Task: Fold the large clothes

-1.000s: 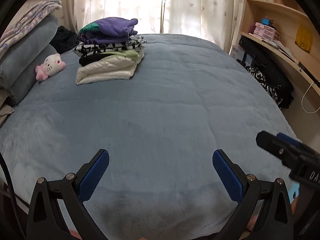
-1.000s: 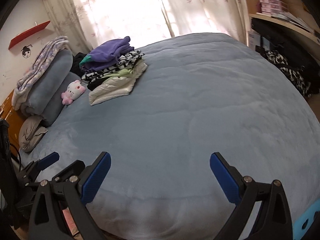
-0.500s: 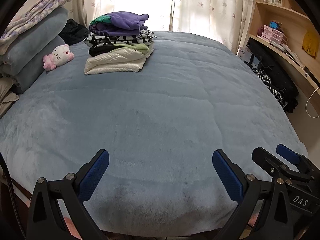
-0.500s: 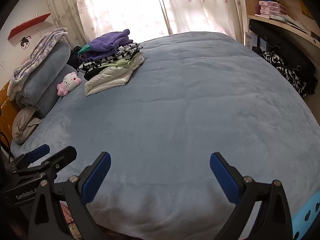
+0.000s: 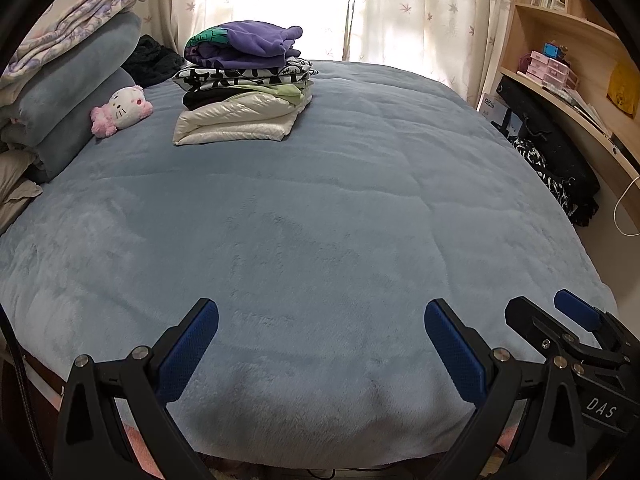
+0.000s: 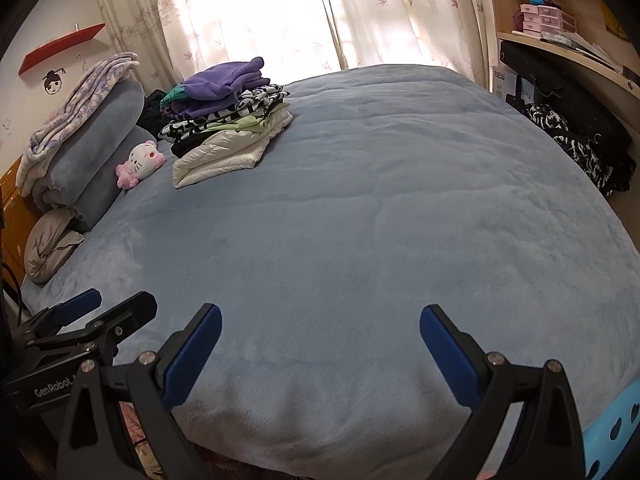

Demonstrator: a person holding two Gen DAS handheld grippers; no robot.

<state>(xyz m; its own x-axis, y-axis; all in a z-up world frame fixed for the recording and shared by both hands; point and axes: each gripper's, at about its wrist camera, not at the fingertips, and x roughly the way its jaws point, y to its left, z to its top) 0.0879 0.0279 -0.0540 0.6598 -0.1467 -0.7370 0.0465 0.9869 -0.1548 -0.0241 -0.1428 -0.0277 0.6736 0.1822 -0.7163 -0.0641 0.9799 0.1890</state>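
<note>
Blue bedding [image 5: 320, 216] lies bare across the bed; folded clothes [image 5: 244, 92] are stacked near the pillows. Both the left claw [image 5: 320, 348] and right claw [image 6: 320, 352] are held wide apart, empty. Fetching another garment is judged next, perhaps from the dark heap [image 6: 576, 144] bedside.

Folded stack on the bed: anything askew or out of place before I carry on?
Nothing stands out. The folded stack sits upright on the blue blanket, layers slightly offset but not toppling. Both the left gripper and right gripper hang open and empty.
</note>
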